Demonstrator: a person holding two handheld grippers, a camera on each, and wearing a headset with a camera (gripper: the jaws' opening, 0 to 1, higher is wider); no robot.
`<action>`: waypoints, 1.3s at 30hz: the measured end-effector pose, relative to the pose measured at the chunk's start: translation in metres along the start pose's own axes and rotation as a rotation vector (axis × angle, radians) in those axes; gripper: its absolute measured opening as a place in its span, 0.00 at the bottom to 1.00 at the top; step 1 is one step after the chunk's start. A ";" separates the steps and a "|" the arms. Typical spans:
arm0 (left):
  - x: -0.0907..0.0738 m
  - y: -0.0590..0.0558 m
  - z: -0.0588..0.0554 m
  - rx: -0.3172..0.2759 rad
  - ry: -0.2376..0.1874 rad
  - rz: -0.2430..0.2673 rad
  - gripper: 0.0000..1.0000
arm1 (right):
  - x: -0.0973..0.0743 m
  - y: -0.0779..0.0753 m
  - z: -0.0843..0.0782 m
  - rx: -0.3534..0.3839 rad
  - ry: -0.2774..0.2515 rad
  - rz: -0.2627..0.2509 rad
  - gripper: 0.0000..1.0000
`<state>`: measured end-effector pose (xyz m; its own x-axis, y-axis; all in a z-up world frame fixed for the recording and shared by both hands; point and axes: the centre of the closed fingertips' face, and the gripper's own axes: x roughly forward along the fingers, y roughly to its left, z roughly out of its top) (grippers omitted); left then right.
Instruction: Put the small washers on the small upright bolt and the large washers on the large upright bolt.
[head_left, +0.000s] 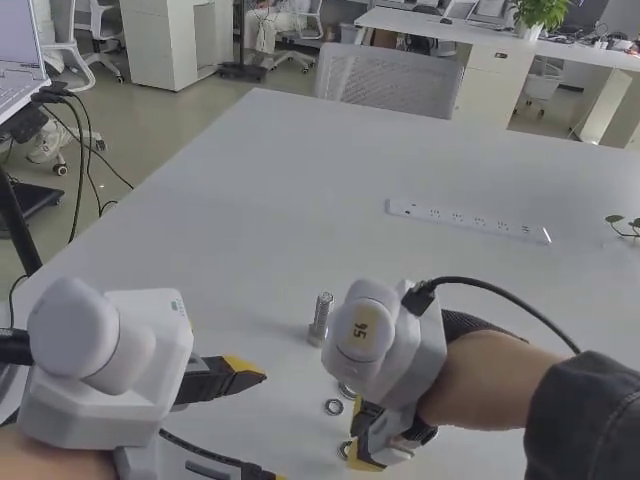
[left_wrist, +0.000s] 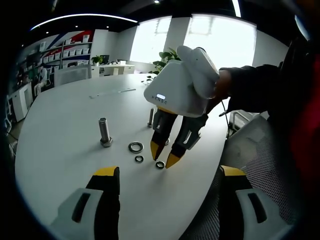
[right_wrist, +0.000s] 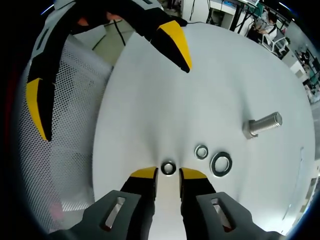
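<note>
A small washer (right_wrist: 168, 168) lies flat on the white table (head_left: 300, 190), right between the tips of my right gripper (right_wrist: 168, 174), whose jaws stand narrowly open on either side of it without clearly touching. Beside it lie another small washer (right_wrist: 201, 151) and a large washer (right_wrist: 221, 163). The large upright bolt (left_wrist: 103, 131) and the small upright bolt (left_wrist: 150, 117) stand just beyond them. My right gripper (head_left: 358, 450) points straight down at the table. My left gripper (left_wrist: 169, 171) is wide open and holds nothing, hovering near the table's front edge, aimed at the right gripper (left_wrist: 165, 156).
A white power strip (head_left: 468, 220) lies further back on the table. A grey mesh chair (head_left: 390, 80) stands at the far side. Another mesh seat (right_wrist: 70, 100) sits just off the table's near edge. Desks and office chairs fill the room behind.
</note>
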<state>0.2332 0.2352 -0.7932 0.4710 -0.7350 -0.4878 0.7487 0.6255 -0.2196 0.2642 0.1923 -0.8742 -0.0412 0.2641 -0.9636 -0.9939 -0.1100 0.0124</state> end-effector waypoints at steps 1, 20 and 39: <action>0.000 0.000 0.000 -0.001 0.000 -0.001 0.80 | 0.000 0.000 0.000 -0.001 0.000 -0.002 0.19; 0.001 -0.001 -0.001 -0.005 -0.004 -0.001 0.80 | 0.004 0.002 0.001 -0.052 0.017 -0.026 0.16; 0.000 -0.001 0.000 -0.002 -0.001 0.000 0.80 | 0.002 0.000 0.000 -0.045 0.005 -0.019 0.14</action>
<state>0.2326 0.2345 -0.7932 0.4712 -0.7355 -0.4868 0.7481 0.6257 -0.2212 0.2643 0.1934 -0.8764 -0.0214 0.2616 -0.9650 -0.9889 -0.1475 -0.0180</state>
